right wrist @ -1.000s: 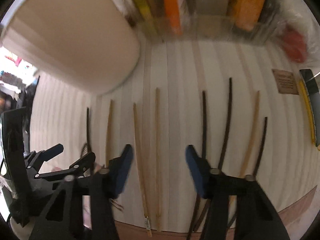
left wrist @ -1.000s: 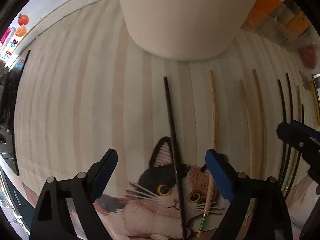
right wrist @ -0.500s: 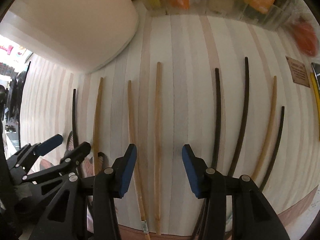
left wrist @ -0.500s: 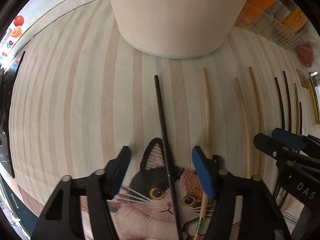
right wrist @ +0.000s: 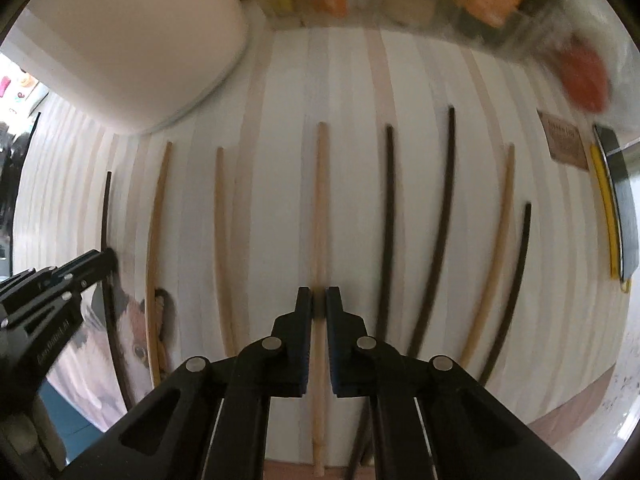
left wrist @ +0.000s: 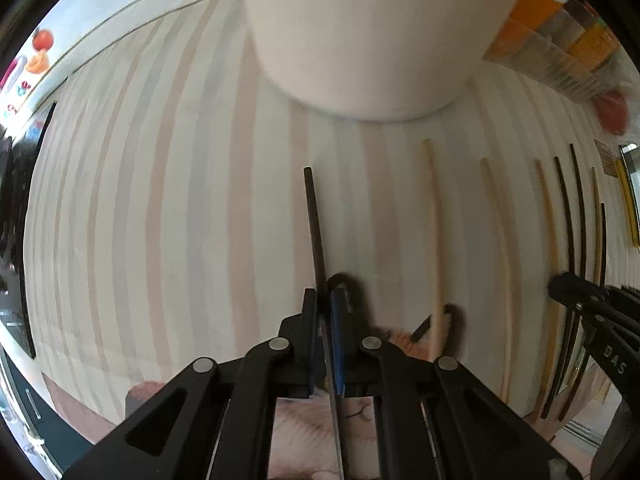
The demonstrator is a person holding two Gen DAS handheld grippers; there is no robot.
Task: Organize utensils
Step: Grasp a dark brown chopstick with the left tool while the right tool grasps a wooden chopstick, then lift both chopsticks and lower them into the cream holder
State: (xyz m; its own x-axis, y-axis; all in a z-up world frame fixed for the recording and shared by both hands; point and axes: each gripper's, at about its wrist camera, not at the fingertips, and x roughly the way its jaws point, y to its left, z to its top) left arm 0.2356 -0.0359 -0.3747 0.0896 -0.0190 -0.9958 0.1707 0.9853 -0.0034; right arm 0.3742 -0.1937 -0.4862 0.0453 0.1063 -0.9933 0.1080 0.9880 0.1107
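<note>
Left tool [left wrist: 325, 300] has just clamped a thin black chopstick [left wrist: 314, 224], right tool [right wrist: 319, 300] a pale wooden chopstick [right wrist: 320, 200].

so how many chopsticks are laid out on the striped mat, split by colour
black chopsticks: 4
light wooden chopsticks: 4
total: 8
</note>
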